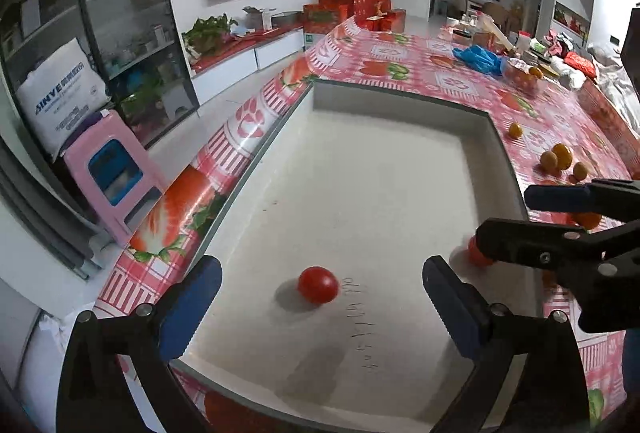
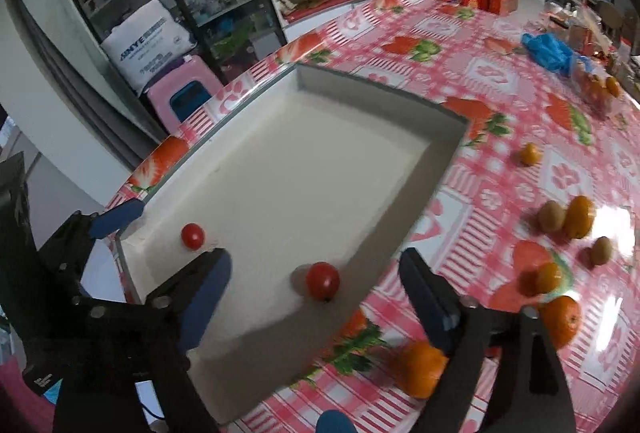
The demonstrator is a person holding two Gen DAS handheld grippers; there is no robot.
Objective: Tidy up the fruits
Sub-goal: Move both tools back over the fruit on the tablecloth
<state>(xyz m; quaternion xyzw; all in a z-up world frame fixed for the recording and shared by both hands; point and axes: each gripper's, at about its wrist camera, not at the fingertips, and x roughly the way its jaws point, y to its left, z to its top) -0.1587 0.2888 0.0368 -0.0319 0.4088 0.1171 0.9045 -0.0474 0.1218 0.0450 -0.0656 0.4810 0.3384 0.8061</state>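
Observation:
A white tray [image 1: 400, 101] [image 2: 300, 173] sits on the pink fruit-print tablecloth. Two red tomatoes lie on its floor. My left gripper [image 1: 320, 309] is open, and one tomato [image 1: 318, 284] [image 2: 193, 236] rests between its blue pads, untouched. My right gripper [image 2: 318, 285] [image 1: 508, 215] is open too, straddling the tray's right wall. The other tomato [image 2: 323, 281] [image 1: 478, 255] lies free between its fingers, and in the left wrist view that gripper half hides it. Oranges [image 2: 424, 367] [image 1: 562, 156] and kiwis [image 2: 552, 216] are scattered on the cloth right of the tray.
A blue plastic bag [image 1: 478, 59] [image 2: 548, 51] and a clear bag of fruit [image 1: 522, 77] lie farther back on the table. Red boxes [image 1: 356, 7] are stacked beyond. The table edge runs along the tray's left side, with a pink stool [image 1: 116, 173] below.

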